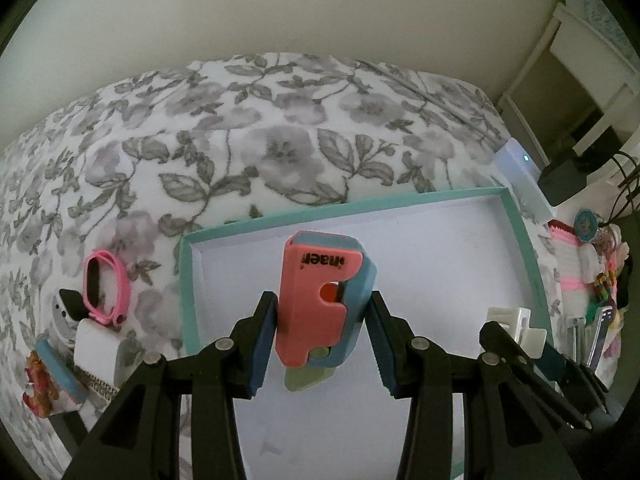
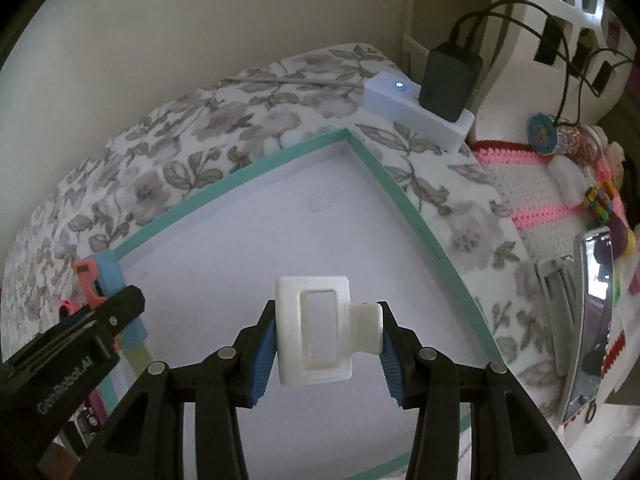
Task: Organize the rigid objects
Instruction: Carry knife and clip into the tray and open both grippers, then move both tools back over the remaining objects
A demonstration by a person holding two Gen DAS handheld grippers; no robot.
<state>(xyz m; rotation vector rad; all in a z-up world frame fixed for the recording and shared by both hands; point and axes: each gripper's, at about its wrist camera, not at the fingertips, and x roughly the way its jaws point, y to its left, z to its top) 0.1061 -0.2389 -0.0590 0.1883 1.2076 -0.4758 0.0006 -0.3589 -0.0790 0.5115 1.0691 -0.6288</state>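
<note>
Item: your left gripper [image 1: 322, 336], black arms with blue ribbed pads, closed partway onto a pink-and-blue plastic utility cutter [image 1: 320, 308]. The cutter stands with its long axis running up the frame, away from you, a pale green tip poking out below the pads. Smooth, hard shell, printed lettering near the top.

Item: your right gripper [image 2: 328, 350], same build, pinching a white moulded plastic clip with a rectangular window [image 2: 316, 330] across its width; one pad sits on the frame edge, the other on its small side tab. Glossy, rigid, rounded corners.

Item: a shallow cardboard box with teal rim and white floor [image 1: 524, 236], lying directly beneath and ahead of both tools. Both held pieces hang over its floor, the cutter toward the lower left of the right wrist view, the clip at centre; neither appears to touch the floor, so lowering looks like what remains.

Surroundings: soft grey floral blanket [image 1: 240, 128]; a pink silicone wristband [image 1: 105, 288] at the left of the left view, outside the box; a white power strip with a lit indicator [image 2: 412, 108] and black adapter [image 2: 450, 80] at upper right of the right view; a pink-and-white crocheted mat [image 2: 532, 188] holding small trinkets at right.
</note>
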